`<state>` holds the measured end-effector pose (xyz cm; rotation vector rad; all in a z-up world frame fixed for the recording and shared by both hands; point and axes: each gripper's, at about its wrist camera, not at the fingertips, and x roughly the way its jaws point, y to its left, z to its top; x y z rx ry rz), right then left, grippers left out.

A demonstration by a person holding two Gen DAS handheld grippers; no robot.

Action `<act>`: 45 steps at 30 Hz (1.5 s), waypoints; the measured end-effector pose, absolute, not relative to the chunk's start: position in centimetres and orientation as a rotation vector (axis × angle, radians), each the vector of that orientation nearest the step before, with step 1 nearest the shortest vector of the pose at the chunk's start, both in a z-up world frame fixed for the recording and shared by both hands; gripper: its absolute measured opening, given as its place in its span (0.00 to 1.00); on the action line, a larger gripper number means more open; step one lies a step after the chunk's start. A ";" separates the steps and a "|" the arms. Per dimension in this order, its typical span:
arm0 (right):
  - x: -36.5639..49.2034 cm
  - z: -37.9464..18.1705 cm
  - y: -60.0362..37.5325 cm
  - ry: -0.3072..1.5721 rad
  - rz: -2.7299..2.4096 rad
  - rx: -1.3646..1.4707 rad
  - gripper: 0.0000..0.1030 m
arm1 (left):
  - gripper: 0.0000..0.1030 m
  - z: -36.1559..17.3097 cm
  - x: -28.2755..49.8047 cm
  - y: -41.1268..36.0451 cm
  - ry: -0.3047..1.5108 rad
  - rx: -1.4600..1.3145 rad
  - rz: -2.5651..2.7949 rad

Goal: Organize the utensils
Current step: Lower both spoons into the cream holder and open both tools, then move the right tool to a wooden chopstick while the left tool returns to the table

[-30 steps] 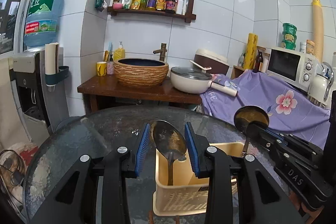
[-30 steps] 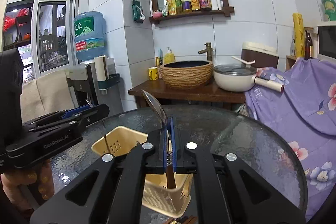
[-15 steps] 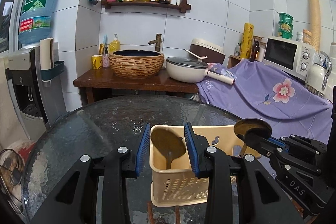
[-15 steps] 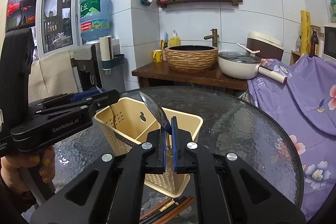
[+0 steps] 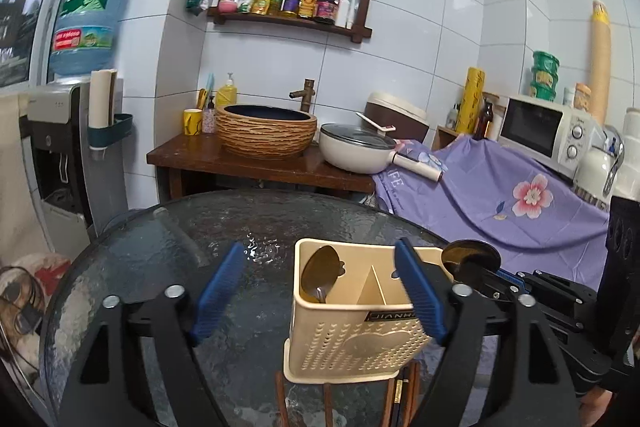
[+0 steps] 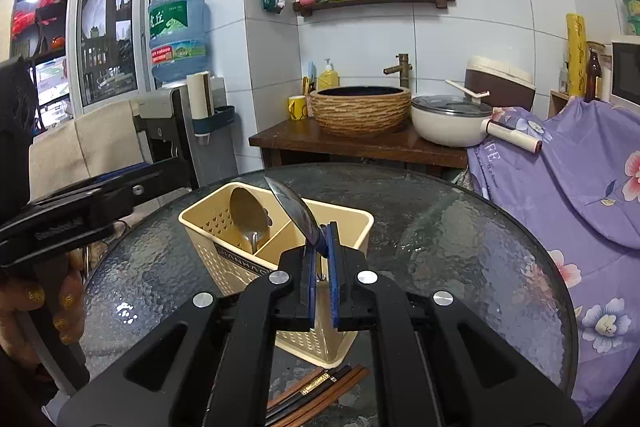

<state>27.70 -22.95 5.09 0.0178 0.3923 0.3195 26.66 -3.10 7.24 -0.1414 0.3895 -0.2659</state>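
Observation:
A beige two-compartment caddy (image 5: 352, 339) (image 6: 224, 227) stands on the round glass table (image 5: 160, 267). One metal spoon (image 5: 322, 271) (image 6: 248, 215) stands free in its left compartment. My left gripper (image 5: 316, 267) is opening wide just in front of the caddy, with nothing pressed between its pads. My right gripper (image 6: 320, 259) is opening too, and a narrow gap shows between the pads. A second spoon (image 6: 298, 211) (image 5: 472, 259) stands in that gap with its handle down in the right compartment. Dark chopsticks (image 6: 320, 387) lie on the glass in front of the caddy.
A person's hand (image 6: 40, 307) holds the left gripper (image 6: 80, 211) at the left. A purple flowered cloth (image 6: 560, 187) hangs past the table's right rim. Behind stand a wooden stand with a woven basin (image 5: 266, 135) and pan (image 5: 356, 151), and a water dispenser (image 5: 60, 147).
My left jaws have spread wide and let go of their spoon, which now stands in the caddy's left compartment. My right jaws have parted slightly around the other spoon, now lower over the caddy.

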 end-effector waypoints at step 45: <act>21.4 -6.8 -21.7 0.856 0.221 0.056 0.46 | 0.54 -6.2 20.5 -0.3 0.849 -0.011 -0.160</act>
